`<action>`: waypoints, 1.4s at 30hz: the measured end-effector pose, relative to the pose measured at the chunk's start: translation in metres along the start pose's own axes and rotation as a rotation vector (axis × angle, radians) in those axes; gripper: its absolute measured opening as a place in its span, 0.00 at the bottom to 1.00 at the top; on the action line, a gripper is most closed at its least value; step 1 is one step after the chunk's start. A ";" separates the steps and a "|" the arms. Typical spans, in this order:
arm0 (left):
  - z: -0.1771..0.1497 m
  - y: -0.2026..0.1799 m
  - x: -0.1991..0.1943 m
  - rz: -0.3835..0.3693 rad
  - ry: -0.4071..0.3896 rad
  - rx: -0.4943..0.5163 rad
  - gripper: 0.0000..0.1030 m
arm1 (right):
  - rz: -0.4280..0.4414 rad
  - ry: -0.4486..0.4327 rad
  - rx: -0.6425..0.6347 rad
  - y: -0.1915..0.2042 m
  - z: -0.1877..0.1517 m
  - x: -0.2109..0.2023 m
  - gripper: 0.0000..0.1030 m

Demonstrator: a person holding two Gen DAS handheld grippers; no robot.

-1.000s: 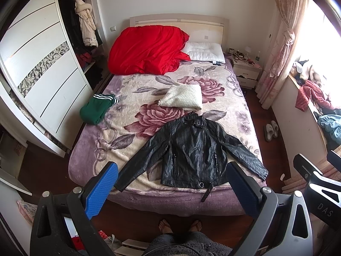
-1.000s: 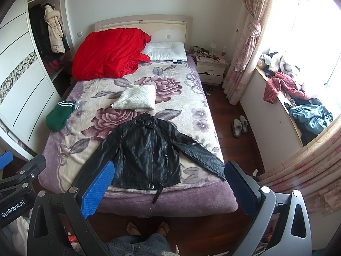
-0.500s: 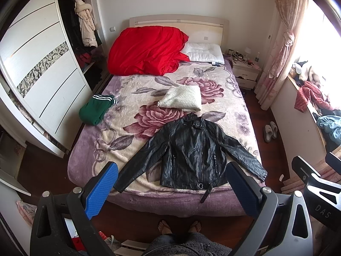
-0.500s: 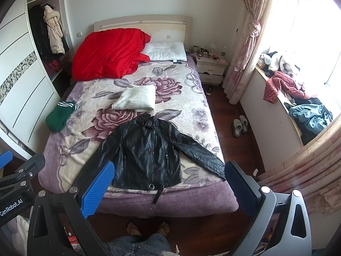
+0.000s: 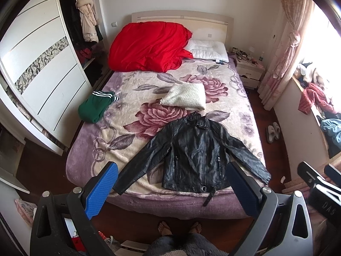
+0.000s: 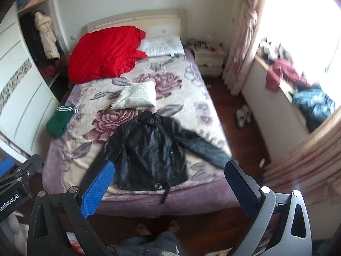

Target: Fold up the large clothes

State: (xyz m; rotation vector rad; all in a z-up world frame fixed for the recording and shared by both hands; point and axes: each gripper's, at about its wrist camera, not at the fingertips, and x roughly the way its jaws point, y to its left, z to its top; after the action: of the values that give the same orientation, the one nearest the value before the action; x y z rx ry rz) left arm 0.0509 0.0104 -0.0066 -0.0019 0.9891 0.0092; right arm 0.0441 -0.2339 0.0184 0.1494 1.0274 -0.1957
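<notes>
A black leather jacket [image 5: 196, 151] [image 6: 151, 149] lies flat, front up, sleeves spread, near the foot of the bed [image 5: 119, 140] [image 6: 202, 111], its belt strap hanging over the edge. My left gripper [image 5: 170, 189] is open and held high over the floor in front of the bed, nothing between its blue pads. My right gripper [image 6: 168, 189] is open too and empty, at a similar height; its view is motion-blurred. Each gripper's body shows at the edge of the other's view.
On the bed lie a folded cream garment [image 5: 185, 97], a folded green garment with white stripes [image 5: 96, 107], a red quilt [image 5: 147, 47] and a pillow [image 5: 207, 50]. A wardrobe [image 5: 42, 68] stands left; nightstand, slippers [image 5: 272, 131] and a cluttered window ledge right. The person's feet [image 5: 179, 229] stand below.
The left view has barely shifted. The right gripper has swung, so the bed sits further right in its view, which is now blurred. Both stayed open.
</notes>
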 end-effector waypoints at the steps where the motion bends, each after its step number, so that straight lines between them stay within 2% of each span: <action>1: 0.001 0.001 0.011 0.007 -0.004 0.005 1.00 | -0.005 0.013 0.027 -0.004 -0.005 0.018 1.00; 4: -0.003 0.005 0.050 0.031 -0.007 0.044 1.00 | -0.066 0.065 0.122 -0.028 -0.017 0.073 1.00; 11: -0.013 -0.003 0.189 0.076 0.072 0.077 1.00 | -0.188 0.252 0.405 -0.129 -0.064 0.230 0.99; 12: -0.015 -0.006 0.215 0.092 0.096 0.067 1.00 | -0.197 0.290 0.463 -0.150 -0.075 0.259 0.94; 14: -0.020 -0.009 0.245 0.102 0.129 0.039 1.00 | -0.203 0.346 0.556 -0.186 -0.096 0.309 0.63; 16: -0.026 -0.016 0.284 0.134 0.168 0.010 1.00 | -0.200 0.422 0.657 -0.228 -0.119 0.369 0.56; 18: -0.032 -0.024 0.313 0.169 0.207 0.004 1.00 | -0.167 0.436 0.747 -0.259 -0.136 0.414 0.56; 21: -0.047 -0.042 0.373 0.251 0.316 0.026 1.00 | -0.176 0.460 0.876 -0.312 -0.160 0.492 0.58; 23: -0.054 -0.048 0.402 0.285 0.343 0.022 1.00 | -0.157 0.481 1.003 -0.346 -0.178 0.545 0.61; 25: -0.067 -0.058 0.440 0.315 0.392 0.017 1.00 | -0.119 0.446 1.154 -0.380 -0.197 0.589 0.61; 29: -0.080 -0.081 0.498 0.329 0.440 0.013 1.00 | -0.083 0.368 1.338 -0.421 -0.223 0.643 0.61; 33: -0.083 -0.100 0.535 0.328 0.458 -0.002 1.00 | -0.106 0.273 1.433 -0.438 -0.234 0.677 0.64; 36: -0.083 -0.118 0.555 0.312 0.443 0.009 1.00 | -0.138 0.162 1.481 -0.440 -0.227 0.688 0.69; 38: -0.084 -0.125 0.566 0.304 0.443 0.006 1.00 | -0.166 0.126 1.499 -0.442 -0.223 0.695 0.69; 39: -0.085 -0.127 0.570 0.310 0.449 0.004 1.00 | -0.178 0.101 1.506 -0.443 -0.220 0.697 0.66; 40: -0.086 -0.127 0.575 0.305 0.456 -0.005 1.00 | -0.187 0.085 1.503 -0.444 -0.216 0.699 0.48; 41: -0.087 -0.127 0.578 0.301 0.460 -0.013 1.00 | -0.192 0.074 1.489 -0.447 -0.210 0.698 0.23; 42: -0.087 -0.126 0.579 0.296 0.461 -0.020 1.00 | -0.181 0.061 1.478 -0.450 -0.204 0.697 0.15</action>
State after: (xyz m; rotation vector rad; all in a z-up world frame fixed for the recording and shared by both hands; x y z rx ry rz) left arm 0.2971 -0.1120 -0.5389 0.1285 1.4430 0.3014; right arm 0.1198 -0.6918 -0.6997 1.4001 0.7692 -1.0988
